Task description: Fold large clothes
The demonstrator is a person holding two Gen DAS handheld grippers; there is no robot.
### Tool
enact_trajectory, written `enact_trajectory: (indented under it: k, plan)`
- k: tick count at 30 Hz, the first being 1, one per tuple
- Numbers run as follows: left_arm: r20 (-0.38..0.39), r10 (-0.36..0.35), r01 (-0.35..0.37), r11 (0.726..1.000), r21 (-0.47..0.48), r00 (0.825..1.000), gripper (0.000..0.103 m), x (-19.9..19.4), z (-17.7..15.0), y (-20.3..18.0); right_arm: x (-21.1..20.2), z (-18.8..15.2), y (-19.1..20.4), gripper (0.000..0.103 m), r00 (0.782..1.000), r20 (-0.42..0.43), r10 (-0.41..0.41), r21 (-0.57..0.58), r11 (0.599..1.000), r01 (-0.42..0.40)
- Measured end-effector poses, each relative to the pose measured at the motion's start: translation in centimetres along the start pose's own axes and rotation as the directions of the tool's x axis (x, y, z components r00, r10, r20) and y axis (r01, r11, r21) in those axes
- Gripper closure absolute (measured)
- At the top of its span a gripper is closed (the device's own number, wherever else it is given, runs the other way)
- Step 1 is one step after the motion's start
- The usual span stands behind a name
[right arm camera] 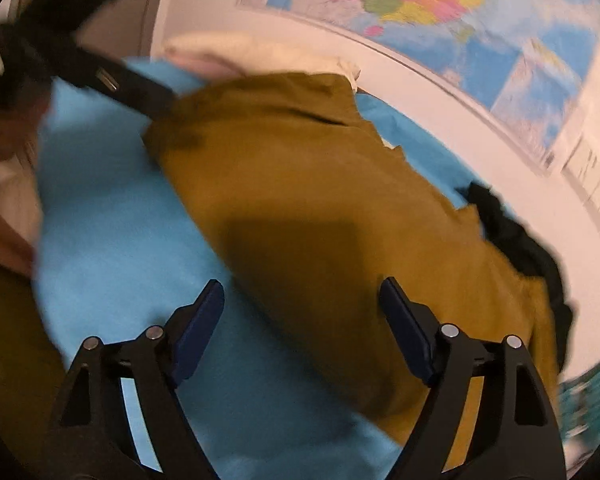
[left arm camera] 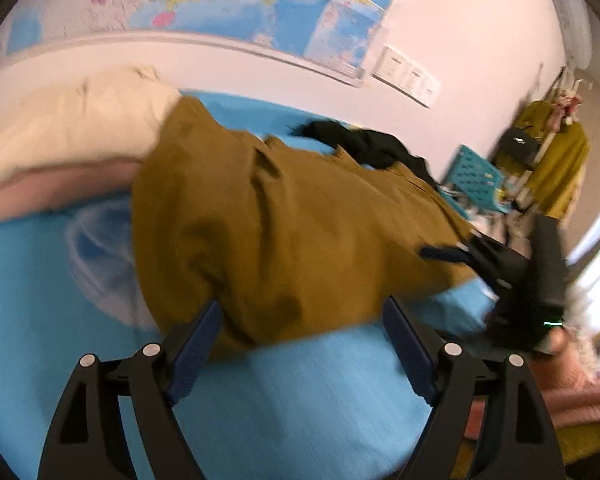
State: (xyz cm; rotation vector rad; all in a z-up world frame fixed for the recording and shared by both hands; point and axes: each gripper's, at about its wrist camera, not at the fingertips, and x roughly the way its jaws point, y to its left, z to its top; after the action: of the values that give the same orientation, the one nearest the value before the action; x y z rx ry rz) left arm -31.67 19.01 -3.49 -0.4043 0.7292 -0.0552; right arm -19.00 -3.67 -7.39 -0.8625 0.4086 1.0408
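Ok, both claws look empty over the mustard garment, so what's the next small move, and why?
Probably bring the left claw down onto the near edge of the mustard garment and pinch it. Both claws stand open with nothing gripped, the right claw also over the cloth, and the garment lies bunched on the blue sheet, not yet a neat fold.

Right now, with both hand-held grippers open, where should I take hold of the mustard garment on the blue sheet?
Probably the near edge of the mustard garment, where it bunches into a raised roll above the blue sheet. Come from the near side, low, with the left hand-held gripper, whose jaws already straddle that roll.
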Motion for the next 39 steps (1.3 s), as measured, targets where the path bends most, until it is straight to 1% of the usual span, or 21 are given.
enact_trajectory:
  k: [2,4,6,9,11,14,19,21,24,27,28,29,30,32,33,34,35,36,37,38,39]
  plan:
    - [-0.027,-0.043,0.043,0.999,0.000,0.999,0.023,0.1,-0.8,-0.2,0.8,-0.3,0.1,0.031,0.999,-0.003,-0.037,-0.024,0.999,0.036]
    - [-0.063,-0.111,0.110,0.994,-0.028,0.992,0.023,0.7,-1.6,-0.2,0.6,-0.1,-0.7,0.042,1.000,0.016,-0.018,0.018,1.000,0.018]
    - [-0.101,-0.160,0.154,0.986,-0.061,0.982,0.023,2.0,-2.0,-0.2,0.2,0.1,-2.1,0.060,0.999,0.038,0.018,0.084,0.996,-0.021]
    - [-0.107,-0.193,0.184,0.979,-0.089,0.975,0.023,3.6,-1.9,-0.4,-0.5,1.0,-3.8,0.065,0.996,0.076,0.045,0.176,0.983,-0.058]
    - [-0.084,-0.225,0.211,0.966,-0.151,0.971,0.023,4.8,-1.3,0.1,-0.9,1.4,-4.8,0.066,0.993,0.102,0.058,0.231,0.970,-0.080]
    - [-0.023,-0.279,0.260,0.921,-0.290,0.960,0.022,6.4,-0.3,1.6,-1.0,1.9,-5.3,0.066,0.991,0.117,0.066,0.263,0.960,-0.095]
    - [0.115,-0.344,0.360,0.835,-0.417,0.932,0.019,6.5,1.0,3.4,-1.2,1.5,-5.9,0.066,0.985,0.137,0.109,0.328,0.933,-0.149]
    - [0.136,-0.325,0.351,0.817,-0.458,0.936,0.019,6.6,1.2,4.2,-1.2,1.4,-5.8,0.066,0.983,0.139,0.120,0.342,0.926,-0.162]
    - [0.138,-0.308,0.336,0.821,-0.462,0.941,0.019,7.0,2.1,4.2,-1.2,1.2,-5.8,0.066,0.981,0.144,0.132,0.362,0.915,-0.177]
    - [0.112,-0.292,0.311,0.846,-0.434,0.950,0.018,8.1,3.7,3.7,-1.0,1.0,-6.4,0.065,0.975,0.154,0.157,0.401,0.892,-0.207]
    - [0.098,-0.309,0.320,0.841,-0.437,0.946,0.016,8.7,4.2,3.9,-1.0,0.9,-6.5,0.065,0.973,0.158,0.165,0.413,0.884,-0.217]
    - [0.088,-0.330,0.333,0.830,-0.448,0.940,0.016,9.3,4.5,4.4,-1.0,0.7,-6.7,0.062,0.969,0.164,0.185,0.432,0.869,-0.239]
    - [0.089,-0.309,0.315,0.832,-0.456,0.947,0.016,9.6,5.0,4.8,-1.0,0.6,-6.8,0.059,0.966,0.165,0.200,0.445,0.859,-0.254]
    - [0.063,-0.272,0.272,0.860,-0.432,0.960,0.017,9.7,5.5,4.8,-1.5,0.0,-6.9,0.053,0.957,0.178,0.230,0.473,0.833,-0.288]
    - [0.031,-0.237,0.228,0.880,-0.416,0.971,0.021,10.0,5.7,4.7,-1.9,-0.4,-7.1,0.048,0.949,0.193,0.251,0.491,0.812,-0.315]
    - [0.007,-0.206,0.191,0.895,-0.404,0.979,0.024,10.3,5.8,4.4,-2.7,-1.3,-7.5,0.047,0.934,0.224,0.278,0.524,0.774,-0.355]
    - [-0.017,-0.171,0.151,0.910,-0.385,0.985,0.032,10.6,5.8,4.1,-3.2,-2.0,-7.9,0.044,0.923,0.247,0.294,0.548,0.744,-0.383]
    - [-0.024,-0.156,0.136,0.917,-0.374,0.987,0.035,10.6,5.7,4.0,-3.8,-3.1,-8.4,0.037,0.908,0.275,0.315,0.584,0.696,-0.418]
    - [-0.029,-0.150,0.129,0.922,-0.365,0.988,0.042,10.7,5.6,3.9,-4.4,-4.8,-9.1,0.033,0.893,0.301,0.335,0.635,0.628,-0.450]
    - [-0.034,-0.147,0.125,0.924,-0.362,0.989,0.047,10.7,5.5,3.9,-4.8,-5.9,-9.6,0.028,0.886,0.312,0.344,0.668,0.584,-0.462]
    - [-0.038,-0.144,0.121,0.925,-0.360,0.989,0.050,10.7,5.5,3.8,-5.2,-7.8,-10.2,0.027,0.876,0.329,0.352,0.716,0.513,-0.474]
